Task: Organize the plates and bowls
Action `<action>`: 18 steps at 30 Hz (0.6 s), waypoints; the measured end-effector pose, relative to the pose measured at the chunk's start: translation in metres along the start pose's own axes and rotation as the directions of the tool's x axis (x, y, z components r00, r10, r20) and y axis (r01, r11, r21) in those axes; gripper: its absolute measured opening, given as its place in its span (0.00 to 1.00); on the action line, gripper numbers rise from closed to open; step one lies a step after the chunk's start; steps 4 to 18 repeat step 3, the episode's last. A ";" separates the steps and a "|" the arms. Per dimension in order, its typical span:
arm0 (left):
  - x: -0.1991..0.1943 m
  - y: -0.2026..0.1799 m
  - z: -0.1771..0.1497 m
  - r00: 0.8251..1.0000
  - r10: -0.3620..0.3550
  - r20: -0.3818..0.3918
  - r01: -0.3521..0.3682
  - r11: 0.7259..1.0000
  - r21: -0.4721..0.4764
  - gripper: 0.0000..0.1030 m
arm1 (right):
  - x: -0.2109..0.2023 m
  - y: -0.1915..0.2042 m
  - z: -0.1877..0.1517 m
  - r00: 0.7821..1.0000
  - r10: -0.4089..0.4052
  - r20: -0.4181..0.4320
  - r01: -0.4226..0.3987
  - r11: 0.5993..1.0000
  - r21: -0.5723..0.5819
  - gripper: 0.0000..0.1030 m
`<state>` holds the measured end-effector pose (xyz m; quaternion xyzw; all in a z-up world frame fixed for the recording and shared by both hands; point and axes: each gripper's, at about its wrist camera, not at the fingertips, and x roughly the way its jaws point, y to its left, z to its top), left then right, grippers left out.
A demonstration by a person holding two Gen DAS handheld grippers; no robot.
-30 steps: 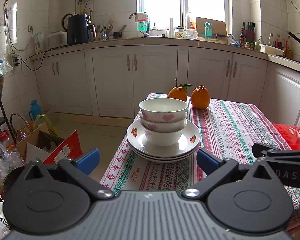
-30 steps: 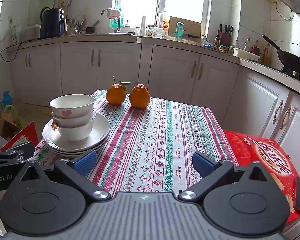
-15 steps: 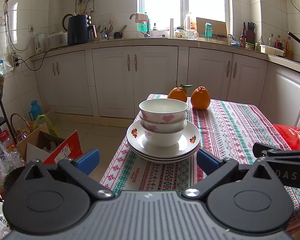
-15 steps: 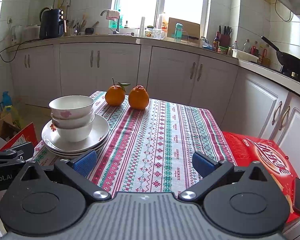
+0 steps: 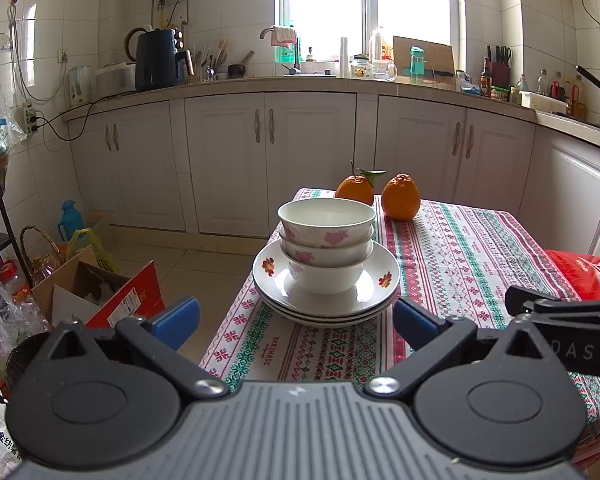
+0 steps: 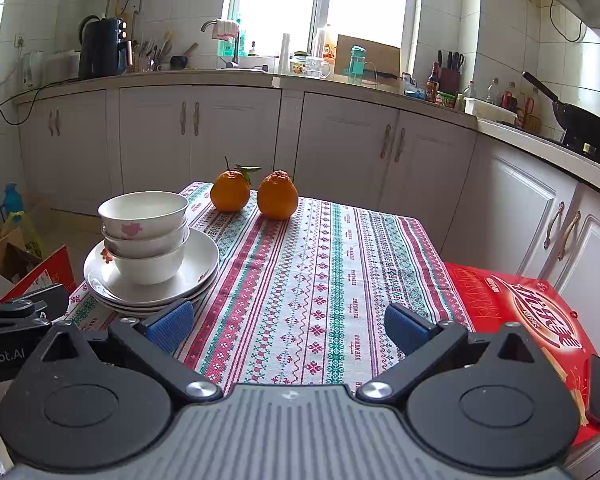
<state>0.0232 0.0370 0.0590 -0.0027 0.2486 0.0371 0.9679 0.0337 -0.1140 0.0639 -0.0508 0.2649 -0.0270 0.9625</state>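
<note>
Three white bowls with pink flowers [image 5: 326,236] are nested on a stack of white plates [image 5: 384,280] at the left edge of the table. The same stack of bowls [image 6: 144,220] and plates [image 6: 202,264] shows at the left of the right wrist view. My left gripper [image 5: 296,320] is open and empty, just short of the plates and centred on them. My right gripper [image 6: 286,326] is open and empty over the tablecloth, to the right of the plates.
Two oranges [image 5: 376,196] sit at the far end of the patterned tablecloth [image 6: 332,272]. A red box [image 6: 532,312] with a phone on it lies at the right. Cardboard boxes and bags [image 5: 80,288] stand on the floor left of the table. Cabinets line the back.
Both grippers have barely shifted; the view has drifted very slightly. The bowls and plates have not moved.
</note>
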 end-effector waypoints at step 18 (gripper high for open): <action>0.000 0.000 0.000 1.000 -0.002 -0.003 0.002 1.000 -0.003 0.99 | 0.000 0.000 0.000 1.000 0.000 -0.001 0.000 1.000 0.000 1.00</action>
